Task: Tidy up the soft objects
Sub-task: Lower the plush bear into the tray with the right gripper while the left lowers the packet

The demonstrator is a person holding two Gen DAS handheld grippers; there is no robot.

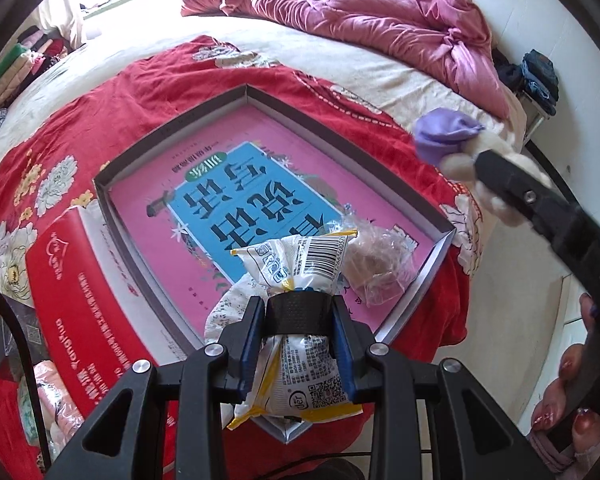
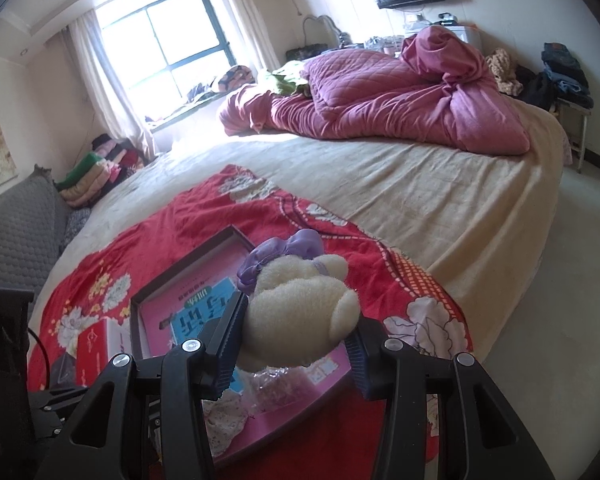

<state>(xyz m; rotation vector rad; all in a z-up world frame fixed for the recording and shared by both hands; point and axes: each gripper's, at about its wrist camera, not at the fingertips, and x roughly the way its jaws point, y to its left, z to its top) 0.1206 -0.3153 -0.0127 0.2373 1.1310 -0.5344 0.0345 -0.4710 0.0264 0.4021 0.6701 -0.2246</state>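
Your left gripper [image 1: 299,320] is clamped on a white packet [image 1: 296,264] over the near corner of the open box [image 1: 172,128]. That corner is crowded: a crinkled clear bag [image 1: 380,264] and a floral pouch [image 1: 228,304] lie there. The far pink floor of the box is bare. Your right gripper [image 2: 296,344], full of a plush toy [image 2: 300,312], hangs over the box's right side. A red carton [image 1: 72,280] flanks the left wall.

A wide bed [image 2: 440,200] with a cream sheet carries everything. On its near part lies a red blanket with flowers [image 2: 300,216]. On this blanket rest a shallow open box [image 1: 172,128] and, touching the box's left side, a red carton [image 1: 80,280]. At the far end lies a crumpled pink quilt [image 2: 380,112].
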